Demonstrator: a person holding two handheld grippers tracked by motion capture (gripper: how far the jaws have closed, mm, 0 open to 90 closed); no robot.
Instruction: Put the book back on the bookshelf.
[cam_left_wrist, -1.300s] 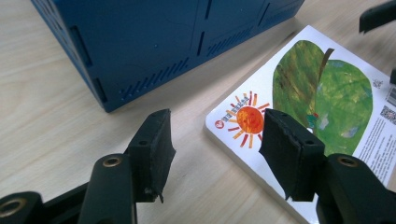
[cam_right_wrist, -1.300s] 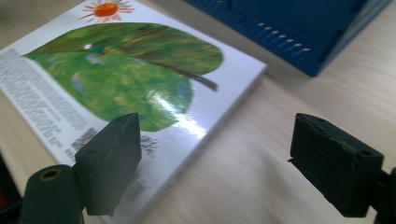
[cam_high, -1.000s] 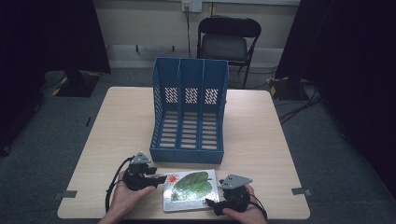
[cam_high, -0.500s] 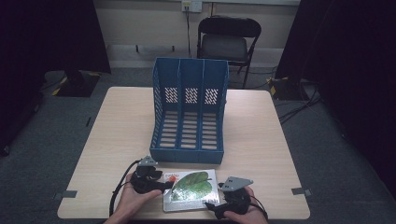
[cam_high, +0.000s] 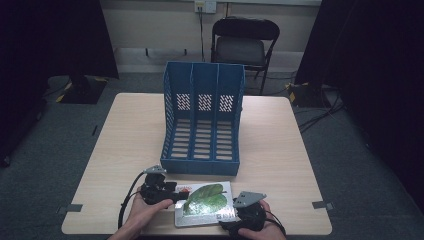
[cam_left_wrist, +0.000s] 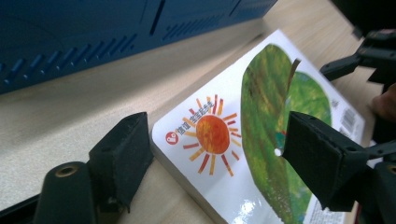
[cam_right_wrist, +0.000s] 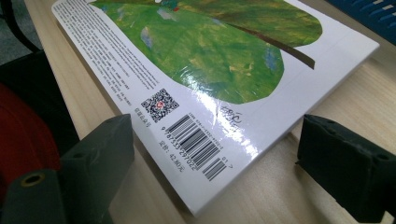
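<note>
Since a second ago your left gripper (cam_high: 175, 195) opened wide astride the book (cam_high: 205, 204) corner; your right gripper (cam_high: 231, 220) spreads wider too, lower frame

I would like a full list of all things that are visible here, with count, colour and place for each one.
book: 1, white cover with a green leaf and an orange sun, flat at the table's near edge, in front of the file rack
file rack: 1, blue, three compartments, standing mid-table
table: 1, light wood
folding chair: 1, black, behind the table by the wall
left claw: 1, black, at the book's left corner, jaws have just been opening, astride the corner
right claw: 1, black, at the book's near right corner, jaws have just been opening, apart from it
</note>
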